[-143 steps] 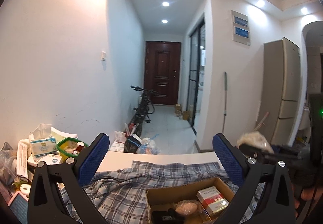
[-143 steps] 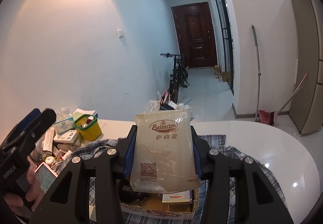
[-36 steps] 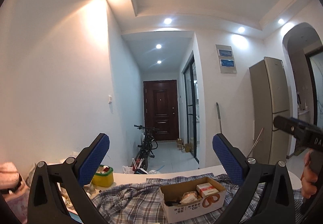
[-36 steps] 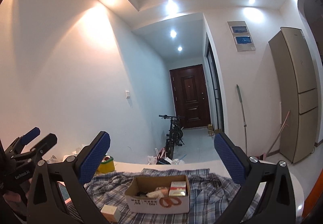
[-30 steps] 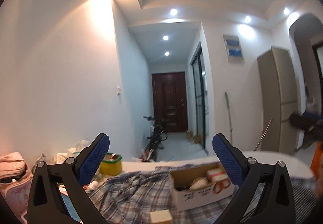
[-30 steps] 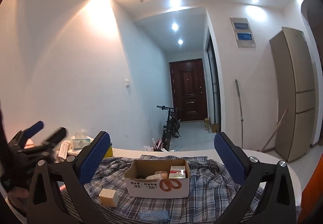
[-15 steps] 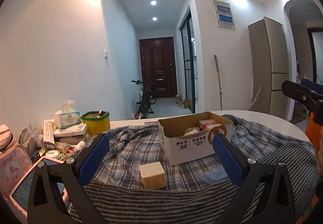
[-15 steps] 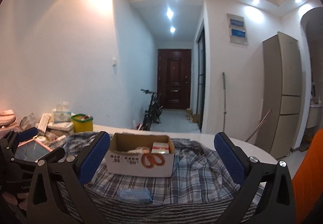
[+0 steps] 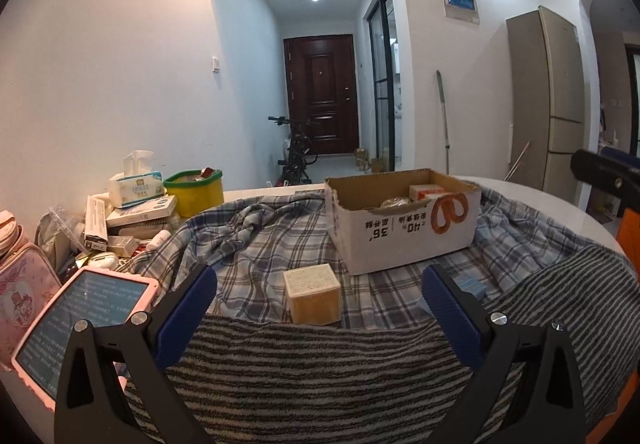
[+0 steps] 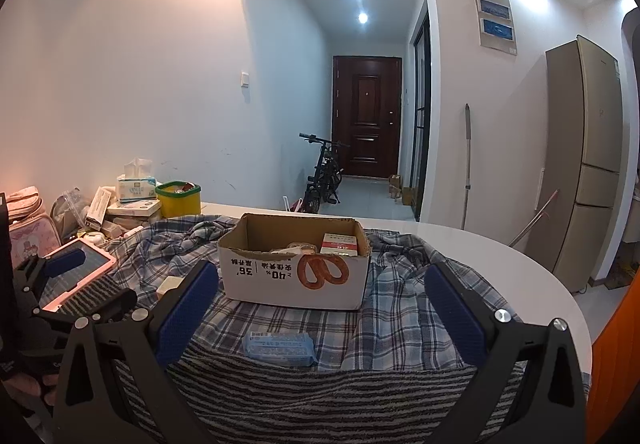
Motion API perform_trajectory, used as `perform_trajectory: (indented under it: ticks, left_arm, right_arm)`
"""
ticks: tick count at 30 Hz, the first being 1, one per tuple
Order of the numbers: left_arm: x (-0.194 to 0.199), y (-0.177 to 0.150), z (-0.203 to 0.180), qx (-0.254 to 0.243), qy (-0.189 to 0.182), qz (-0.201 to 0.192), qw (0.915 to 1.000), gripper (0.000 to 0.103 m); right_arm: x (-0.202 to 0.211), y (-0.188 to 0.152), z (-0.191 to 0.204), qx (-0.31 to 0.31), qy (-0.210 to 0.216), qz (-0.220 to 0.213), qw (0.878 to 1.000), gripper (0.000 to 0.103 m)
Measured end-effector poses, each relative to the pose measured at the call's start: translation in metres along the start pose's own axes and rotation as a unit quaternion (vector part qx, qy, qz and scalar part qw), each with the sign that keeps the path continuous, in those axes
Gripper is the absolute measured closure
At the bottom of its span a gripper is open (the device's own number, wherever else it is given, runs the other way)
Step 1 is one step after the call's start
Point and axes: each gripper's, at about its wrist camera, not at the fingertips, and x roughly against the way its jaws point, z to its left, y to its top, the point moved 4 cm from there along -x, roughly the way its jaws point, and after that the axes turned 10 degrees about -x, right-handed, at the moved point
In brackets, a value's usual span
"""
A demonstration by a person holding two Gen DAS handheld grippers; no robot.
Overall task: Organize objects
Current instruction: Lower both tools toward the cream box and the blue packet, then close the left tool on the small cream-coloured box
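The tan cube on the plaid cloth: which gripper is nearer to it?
Left. The left gripper is open with the tan cube centred just ahead of its jaws. The right gripper faces the blue packet, the cube off to its left.

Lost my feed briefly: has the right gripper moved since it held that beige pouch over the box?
Yes. The right gripper has pulled back toward the near table edge; the cardboard box, formerly right beneath it, now sits ahead, and it is open and empty.

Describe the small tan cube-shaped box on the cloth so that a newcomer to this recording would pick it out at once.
Start at the open cardboard box with the pretzel print, standing on the plaid cloth. Just in front of its left corner sits the small tan box, near the edge of the striped cloth. Unlike the flat blue packet nearby, it is blocky, yellowish, with a pale printed top.
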Motion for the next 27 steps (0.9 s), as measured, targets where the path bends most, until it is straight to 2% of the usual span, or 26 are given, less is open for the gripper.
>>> perform_trajectory:
  ticks: [3, 7, 15, 22, 27]
  left_arm:
    - [-0.003, -0.002, 0.002, 0.001, 0.002, 0.005, 1.0000, 0.000]
    - [-0.006, -0.001, 0.009, 0.021, -0.016, 0.009, 0.9996, 0.000]
    - [-0.029, -0.002, 0.017, 0.028, -0.013, 0.031, 0.9990, 0.000]
    - [-0.058, 0.004, 0.015, 0.013, -0.024, 0.063, 0.9976, 0.000]
    - [-0.084, 0.009, 0.012, 0.011, -0.018, 0.091, 0.9956, 0.000]
  right_arm:
    - [-0.005, 0.000, 0.001, -0.001, 0.003, 0.005, 1.000, 0.000]
    - [-0.014, -0.001, 0.003, -0.006, 0.012, 0.018, 1.000, 0.000]
    - [-0.040, -0.009, 0.000, -0.018, 0.015, 0.049, 0.999, 0.000]
    - [-0.060, -0.013, -0.005, -0.030, 0.014, 0.068, 0.997, 0.000]
    - [-0.078, -0.016, -0.010, -0.051, 0.017, 0.083, 0.995, 0.000]
